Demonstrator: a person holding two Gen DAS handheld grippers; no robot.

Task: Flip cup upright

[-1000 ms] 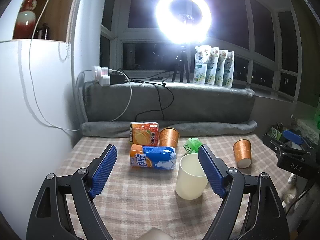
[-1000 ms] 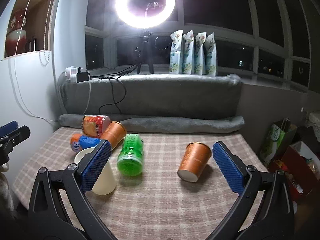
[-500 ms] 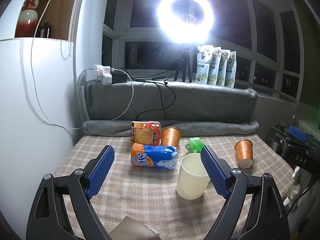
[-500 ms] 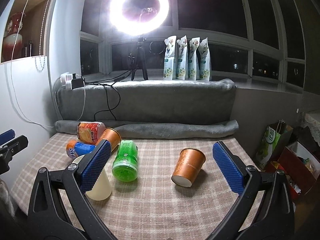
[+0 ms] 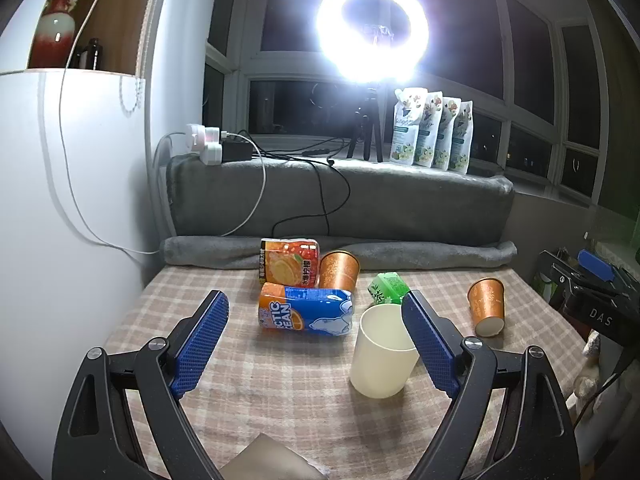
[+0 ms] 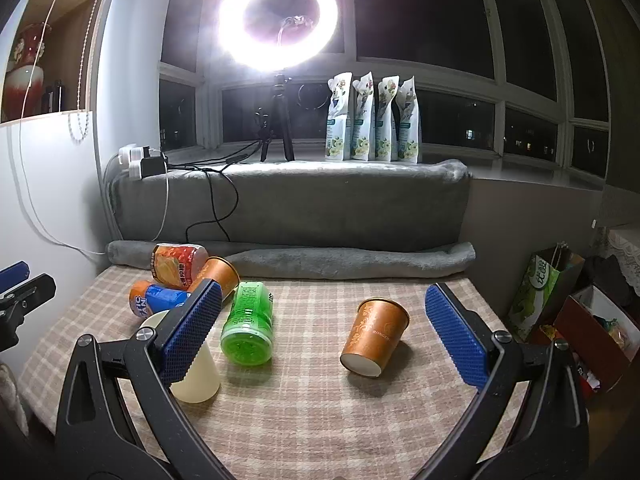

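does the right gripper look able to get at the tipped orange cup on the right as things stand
Probably yes. The right gripper has its jaws wide open, and the tipped orange cup lies between them, further ahead on the checked cloth, with nothing in between.

– What lies on the checked cloth table?
– A green plastic bottle on its side. At ten o'clock from it lies a blue-and-orange can.
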